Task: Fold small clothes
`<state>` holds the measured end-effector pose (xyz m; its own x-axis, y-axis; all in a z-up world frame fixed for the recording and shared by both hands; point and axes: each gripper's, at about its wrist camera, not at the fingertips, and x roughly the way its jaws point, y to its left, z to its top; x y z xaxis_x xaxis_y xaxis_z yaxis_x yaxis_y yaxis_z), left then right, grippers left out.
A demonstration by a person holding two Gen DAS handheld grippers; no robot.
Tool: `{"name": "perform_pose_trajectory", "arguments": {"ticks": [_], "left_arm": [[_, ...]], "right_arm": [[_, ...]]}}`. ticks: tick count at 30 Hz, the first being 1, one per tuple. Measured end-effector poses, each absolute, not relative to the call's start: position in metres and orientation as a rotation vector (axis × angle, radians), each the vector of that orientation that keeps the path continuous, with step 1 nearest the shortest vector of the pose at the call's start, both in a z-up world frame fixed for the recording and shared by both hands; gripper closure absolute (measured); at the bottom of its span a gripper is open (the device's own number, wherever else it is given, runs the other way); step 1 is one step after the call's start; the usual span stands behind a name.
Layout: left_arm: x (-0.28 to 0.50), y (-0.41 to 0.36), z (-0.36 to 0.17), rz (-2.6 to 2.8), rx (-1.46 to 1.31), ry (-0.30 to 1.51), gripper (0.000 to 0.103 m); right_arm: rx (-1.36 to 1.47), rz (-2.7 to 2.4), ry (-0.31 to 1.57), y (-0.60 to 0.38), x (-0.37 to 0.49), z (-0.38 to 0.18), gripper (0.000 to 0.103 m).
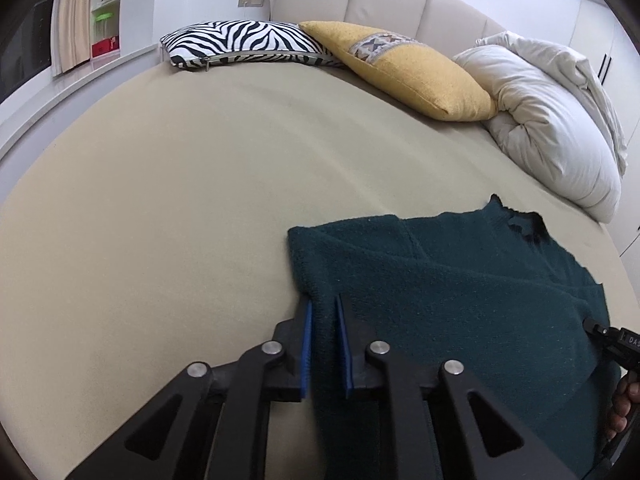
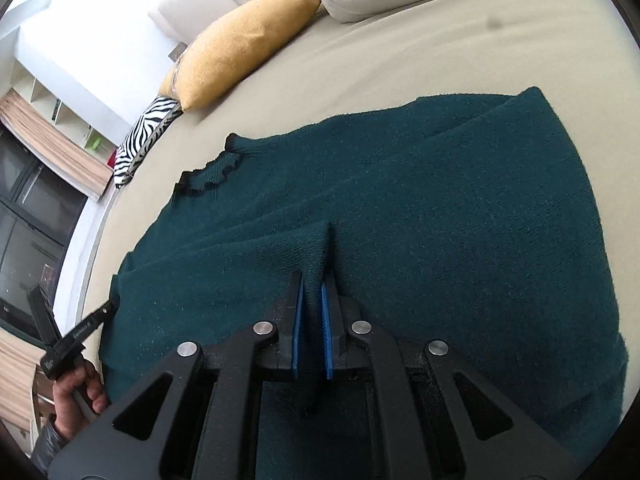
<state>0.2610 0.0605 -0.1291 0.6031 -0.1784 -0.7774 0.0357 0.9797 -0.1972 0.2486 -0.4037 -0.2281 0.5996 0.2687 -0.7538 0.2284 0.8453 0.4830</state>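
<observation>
On the bed (image 1: 160, 200) — a broad beige sheet, item by item, largest first.

Bed: carries everything listed below.

Duvet (image 1: 552, 120): white, bundled at the far side, well apart from the work.

Sweater (image 2: 440, 220): dark green knit, lying on the sheet near the front edge, partly folded, collar (image 2: 216, 168) toward the pillows. One layer already overlaps the body. Risk: the knit looks thick and limp, so a fold carried over by two separate pinches could sag between them and land crooked.

Yellow cushion (image 1: 408, 76) and zebra cushion (image 1: 240, 42): by the headboard, clear of the garment.

Right hand-held gripper (image 2: 311, 292): blue pads closed on a raised ridge of sweater fabric near its middle. Risk: only a narrow pleat sits between the pads — a quick lift could pull it free, or drag the lower layer along and undo the overlap.

Left hand-held gripper (image 1: 324, 320): jaws narrowly parted with the sweater's left edge running between them; whether the pads actually pinch the cloth cannot be told. Risk: if the grip is loose, this edge would stay behind while the right side moves, twisting the fold.
</observation>
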Motion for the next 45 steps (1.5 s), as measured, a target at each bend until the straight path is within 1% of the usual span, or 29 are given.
{"name": "perform_pose_trajectory", "arguments": {"ticks": [2,4,6,9,12,13,14,16,17,18,21,22,23,24,25,26,28,30,31,32,33,34,40,45], "left_arm": [[0.254,0.066,-0.119,-0.097,-0.191,0.904,0.080],[0.244,0.072,-0.105,-0.064,-0.213,0.854,0.080],[0.238,0.071,-0.093,-0.067,-0.205,0.811,0.080],[0.240,0.051,-0.086,-0.099,-0.123,0.794,0.080],[0.251,0.031,-0.102,-0.115,-0.055,0.849,0.077],[0.256,0.026,-0.117,-0.106,-0.026,0.903,0.077],[0.257,0.024,-0.129,-0.105,-0.006,0.915,0.076],[0.250,0.022,-0.130,-0.113,0.040,0.871,0.076],[0.248,0.020,-0.127,-0.112,0.065,0.870,0.076],[0.246,0.019,-0.127,-0.113,0.087,0.867,0.076],[0.231,0.013,-0.127,-0.124,0.201,0.838,0.075],[0.226,0.014,-0.127,-0.121,0.225,0.833,0.074],[0.221,0.018,-0.125,-0.105,0.232,0.839,0.068],[0.217,0.023,-0.123,-0.101,0.220,0.845,0.068],[0.210,0.029,-0.118,-0.105,0.191,0.851,0.068],[0.200,0.037,-0.112,-0.114,0.162,0.854,0.067],[0.173,0.046,-0.098,-0.125,0.125,0.840,0.058],[0.145,0.059,-0.086,-0.144,0.070,0.825,0.039],[0.128,0.067,-0.081,-0.169,0.025,0.828,0.036],[0.115,0.073,-0.078,-0.189,-0.012,0.836,0.033],[0.102,0.079,-0.077,-0.212,-0.052,0.848,0.031],[0.089,0.085,-0.076,-0.237,-0.097,0.868,0.031],[0.016,0.116,-0.096,-0.331,-0.353,1.029,0.030],[-0.034,0.112,-0.112,-0.397,-0.406,1.126,0.031]], "right_arm": [[0.578,0.003,0.950,-0.403,0.245,-0.221,0.094],[0.544,-0.056,0.948,-0.401,0.237,-0.209,0.091],[0.510,-0.095,0.919,-0.396,0.229,-0.196,0.091],[0.471,-0.069,0.867,-0.384,0.222,-0.181,0.091],[0.440,0.002,0.852,-0.362,0.230,-0.174,0.091],[0.432,0.024,0.861,-0.356,0.234,-0.176,0.091],[0.432,0.040,0.882,-0.353,0.238,-0.182,0.091],[0.441,0.035,0.979,-0.352,0.247,-0.209,0.092],[0.472,0.054,0.968,-0.357,0.243,-0.219,0.092],[0.501,0.080,0.920,-0.363,0.238,-0.219,0.092],[0.541,0.062,0.894,-0.373,0.220,-0.213,0.092],[0.531,0.039,0.893,-0.374,0.214,-0.209,0.092],[0.516,0.022,0.894,-0.374,0.208,-0.205,0.092],[0.499,0.003,0.901,-0.375,0.203,-0.201,0.092],[0.474,-0.045,0.921,-0.376,0.197,-0.199,0.089],[0.476,-0.077,0.931,-0.383,0.190,-0.197,0.089],[0.510,-0.102,0.918,-0.392,0.168,-0.184,0.087],[0.505,-0.126,0.888,-0.396,0.142,-0.168,0.082],[0.508,-0.127,0.870,-0.397,0.127,-0.161,0.074],[0.519,-0.127,0.857,-0.399,0.108,-0.154,0.059],[0.530,-0.126,0.848,-0.403,0.093,-0.150,0.051],[0.541,-0.128,0.835,-0.405,0.074,-0.147,0.048],[0.600,-0.056,0.854,-0.408,-0.020,-0.146,0.048],[0.636,-0.030,0.894,-0.412,-0.071,-0.160,0.048]]}}
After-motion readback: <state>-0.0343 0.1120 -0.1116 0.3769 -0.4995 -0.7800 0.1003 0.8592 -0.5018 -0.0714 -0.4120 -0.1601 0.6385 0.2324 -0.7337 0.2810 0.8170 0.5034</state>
